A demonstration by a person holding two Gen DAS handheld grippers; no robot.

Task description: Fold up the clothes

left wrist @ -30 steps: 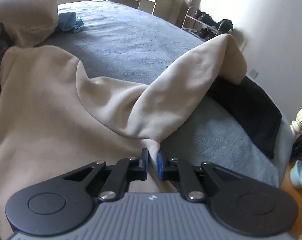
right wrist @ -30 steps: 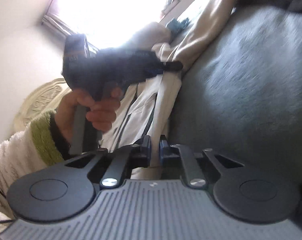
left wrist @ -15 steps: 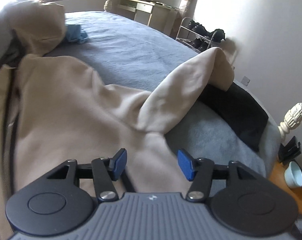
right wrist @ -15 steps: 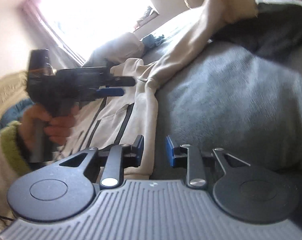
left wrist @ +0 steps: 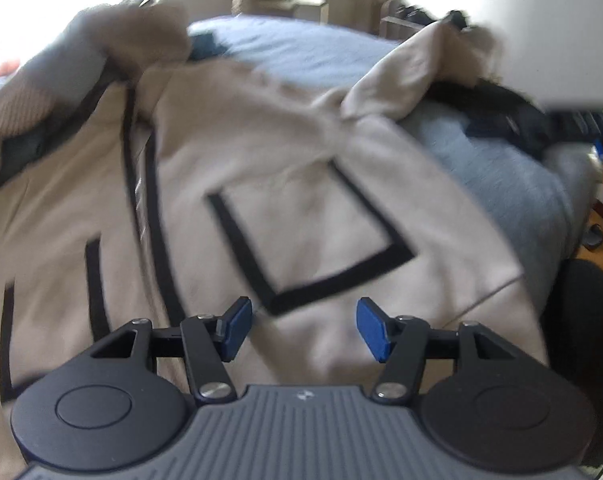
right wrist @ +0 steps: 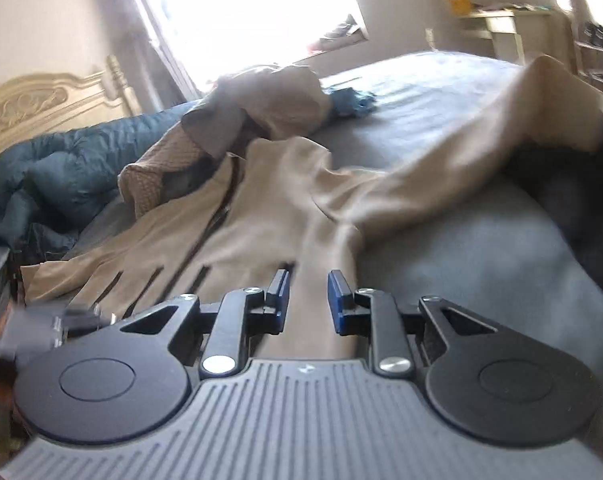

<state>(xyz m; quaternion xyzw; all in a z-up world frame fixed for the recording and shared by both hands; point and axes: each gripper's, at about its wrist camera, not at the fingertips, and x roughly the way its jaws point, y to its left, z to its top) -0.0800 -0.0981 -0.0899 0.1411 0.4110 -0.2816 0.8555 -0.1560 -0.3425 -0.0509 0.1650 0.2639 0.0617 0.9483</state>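
**Both sets of fingers off the beige jacket on the bed**

I am looking down through the left wrist camera at the beige jacket (left wrist: 309, 184), which is lying spread across the grey bed (left wrist: 301, 52). This view is showing me the black zip line at the left and a black-outlined square pocket just beyond the left gripper (left wrist: 304, 329). Its fingers are standing wide apart with nothing between the blue pads; they are hovering above the cloth near the hem.

The right wrist camera is giving me what the left does not: the carved headboard (right wrist: 41, 98) at the far left, a teal quilt (right wrist: 53, 176) bunched beside it, and the jacket's sleeve (right wrist: 461, 148) running out to the far right. The right gripper (right wrist: 308, 301) is standing narrowly parted, its jaws having just been closing a little. The jacket's edge is showing in the gap, but the pads are not pressing on it.
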